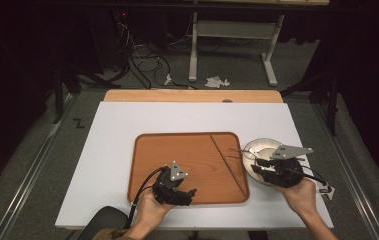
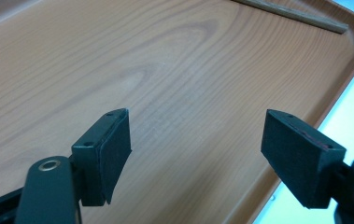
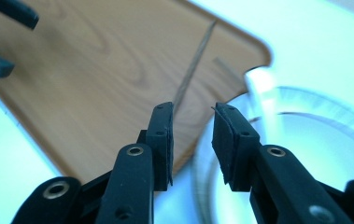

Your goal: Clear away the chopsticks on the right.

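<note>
My left gripper (image 1: 191,191) hangs over the tray (image 1: 147,165), jaws wide and empty. My right gripper (image 1: 253,165) hovers above the bowl (image 1: 255,145), jaws partly apart, nothing between, chopsticks (image 1: 227,160) near.

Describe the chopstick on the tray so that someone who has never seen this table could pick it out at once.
Start at the white board that covers the table; on it lies a brown wooden tray with rounded corners. In the tray's right part a single thin dark chopstick runs slantwise from the far rim towards the near right corner. It is the sole loose item on the tray, unlike the round white bowl just off its right edge.
</note>
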{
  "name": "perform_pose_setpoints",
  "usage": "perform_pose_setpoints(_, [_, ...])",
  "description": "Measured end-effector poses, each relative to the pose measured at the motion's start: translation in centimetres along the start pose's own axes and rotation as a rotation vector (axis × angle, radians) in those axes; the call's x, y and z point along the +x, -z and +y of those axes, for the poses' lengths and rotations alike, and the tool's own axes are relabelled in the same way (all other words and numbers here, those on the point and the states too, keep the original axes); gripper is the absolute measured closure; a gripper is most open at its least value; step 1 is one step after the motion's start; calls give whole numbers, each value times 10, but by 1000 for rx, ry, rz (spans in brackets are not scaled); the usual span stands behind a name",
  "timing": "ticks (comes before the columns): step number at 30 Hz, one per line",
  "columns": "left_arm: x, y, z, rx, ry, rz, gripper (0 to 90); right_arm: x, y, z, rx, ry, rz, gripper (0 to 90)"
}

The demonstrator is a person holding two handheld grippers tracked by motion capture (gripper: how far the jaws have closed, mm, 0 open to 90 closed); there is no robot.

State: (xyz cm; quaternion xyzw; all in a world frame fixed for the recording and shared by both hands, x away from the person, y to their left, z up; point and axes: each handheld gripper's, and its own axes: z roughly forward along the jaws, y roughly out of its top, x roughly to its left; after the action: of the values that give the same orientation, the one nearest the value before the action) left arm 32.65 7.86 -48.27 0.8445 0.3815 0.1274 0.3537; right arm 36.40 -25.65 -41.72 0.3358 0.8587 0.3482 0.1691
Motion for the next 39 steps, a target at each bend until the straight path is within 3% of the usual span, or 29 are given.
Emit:
perform_pose_setpoints(2, [0, 0, 0, 1, 2, -2, 245, -5, 4, 1, -9, 1, -8, 693])
perform_pose_setpoints(3, [1, 0, 0, 0, 4, -2, 245, -16, 13, 4, -22, -4, -26, 696])
perform_pose_setpoints(4, [1, 0, 0, 1, 4, -2, 245, -16, 13, 4, -22, -4, -26, 696])
perform_pose_setpoints(5, [1, 0, 0, 1, 3, -1, 245, -25, 19, 5, -25, -9, -54, 701])
perform_pose_setpoints(8, [1, 0, 0, -1, 8, -4, 244, -41, 27, 6, -29, -25, -76, 709])
perform_pose_setpoints(10, [1, 1, 0, -3, 8, -1, 244, -45, 29, 6, -32, -30, -85, 712])
perform_pose_setpoints(11, [2, 0, 1, -4, 9, -1, 244, -56, 32, 5, -28, -30, -107, 719])
perform_pose_setpoints(15, [2, 0, 1, -1, 11, -3, 244, -70, 35, 4, -24, -34, -119, 726])
perform_pose_setpoints(19, [3, 0, 1, -3, 12, -1, 243, -97, 34, -5, 3, -74, -145, 733])
perform_pose_setpoints(20, [3, 0, 1, -3, 12, -1, 243, -97, 34, -5, 3, -74, -145, 733])
perform_pose_setpoints(24, [3, 0, 1, -1, 10, 3, 243, -118, 26, -20, 60, -106, -159, 743])
perform_pose_setpoints(29, [3, -1, 1, 0, 11, 7, 243, -128, 15, -34, 132, -110, -142, 748])
perform_pose_setpoints(32, [3, -1, 1, 3, 14, 8, 243, -129, 9, -38, 152, -95, -130, 746])
perform_pose_setpoints(33, [3, -2, 1, 5, 11, 11, 242, -130, 3, -41, 185, -69, -118, 742])
perform_pose_setpoints(39, [3, 0, 1, -2, 15, 14, 242, -137, -4, -48, 231, -68, -105, 723])
